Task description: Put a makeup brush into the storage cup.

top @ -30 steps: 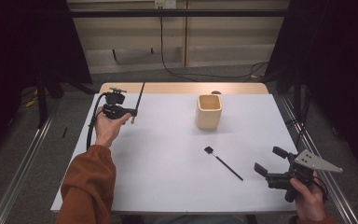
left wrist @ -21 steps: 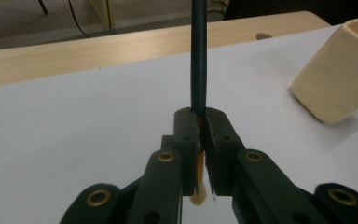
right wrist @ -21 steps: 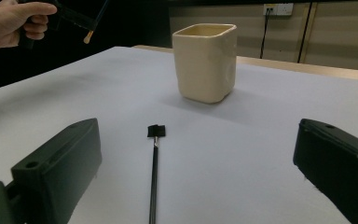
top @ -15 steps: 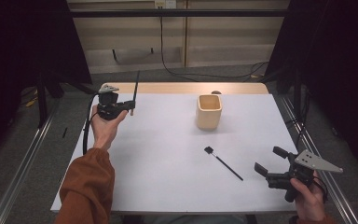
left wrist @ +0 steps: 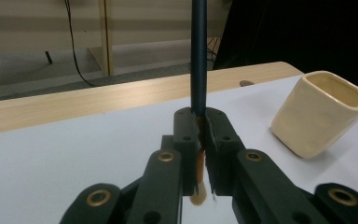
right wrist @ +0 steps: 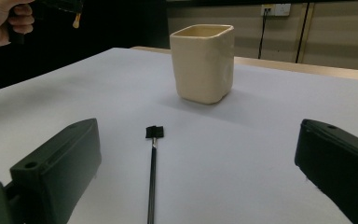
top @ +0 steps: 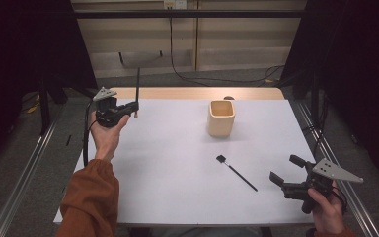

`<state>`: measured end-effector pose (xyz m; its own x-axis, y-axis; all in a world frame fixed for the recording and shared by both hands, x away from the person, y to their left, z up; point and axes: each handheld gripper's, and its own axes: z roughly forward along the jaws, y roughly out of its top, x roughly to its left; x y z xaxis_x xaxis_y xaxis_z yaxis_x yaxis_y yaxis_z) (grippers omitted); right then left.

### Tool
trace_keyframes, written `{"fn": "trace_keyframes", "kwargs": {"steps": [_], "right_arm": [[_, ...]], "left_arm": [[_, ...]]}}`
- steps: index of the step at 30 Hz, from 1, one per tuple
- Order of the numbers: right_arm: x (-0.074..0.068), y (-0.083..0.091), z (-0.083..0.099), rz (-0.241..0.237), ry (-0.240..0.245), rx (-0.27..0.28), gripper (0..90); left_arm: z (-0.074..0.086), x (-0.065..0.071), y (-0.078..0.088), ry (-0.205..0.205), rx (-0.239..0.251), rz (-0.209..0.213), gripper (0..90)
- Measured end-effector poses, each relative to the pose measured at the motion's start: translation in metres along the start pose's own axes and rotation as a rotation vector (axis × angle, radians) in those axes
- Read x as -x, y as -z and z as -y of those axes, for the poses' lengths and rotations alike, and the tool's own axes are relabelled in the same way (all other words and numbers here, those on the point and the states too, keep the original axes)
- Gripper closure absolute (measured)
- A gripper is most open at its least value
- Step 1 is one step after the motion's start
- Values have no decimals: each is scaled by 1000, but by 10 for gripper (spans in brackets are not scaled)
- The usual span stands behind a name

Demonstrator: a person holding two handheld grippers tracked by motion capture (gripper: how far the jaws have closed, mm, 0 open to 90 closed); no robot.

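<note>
Between left tool (left wrist: 200,154) pads: brush (left wrist: 198,56), clamped upright.

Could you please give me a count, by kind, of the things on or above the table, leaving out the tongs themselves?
Brushes: 2, one dark-handled brush clamped upright in the left tongs, one black brush lying flat on the table.
Cups: 1, a cream square cup standing upright.
Total: 3.
</note>
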<state>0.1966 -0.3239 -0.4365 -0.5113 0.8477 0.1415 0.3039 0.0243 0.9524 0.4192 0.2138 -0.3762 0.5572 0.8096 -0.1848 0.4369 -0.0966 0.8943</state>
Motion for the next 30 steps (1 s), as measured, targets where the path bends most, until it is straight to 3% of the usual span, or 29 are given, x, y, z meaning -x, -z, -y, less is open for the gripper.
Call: {"fn": "trace_keyframes", "kwargs": {"steps": [7,11,16,26,30], "right_arm": [[0,0,0,-2,2,0,0],[-1,0,0,-5,4,2,0],[-1,0,0,-6,3,3,0],[-1,0,-1,-7,2,4,0],[0,0,0,-7,0,3,0]], "left_arm": [[-1,10,8,-30,24,47,842],[4,16,10,-60,10,60,842],[12,21,13,-43,28,108,842],[12,42,21,-81,50,207,842],[14,48,21,-77,49,247,842]]}}
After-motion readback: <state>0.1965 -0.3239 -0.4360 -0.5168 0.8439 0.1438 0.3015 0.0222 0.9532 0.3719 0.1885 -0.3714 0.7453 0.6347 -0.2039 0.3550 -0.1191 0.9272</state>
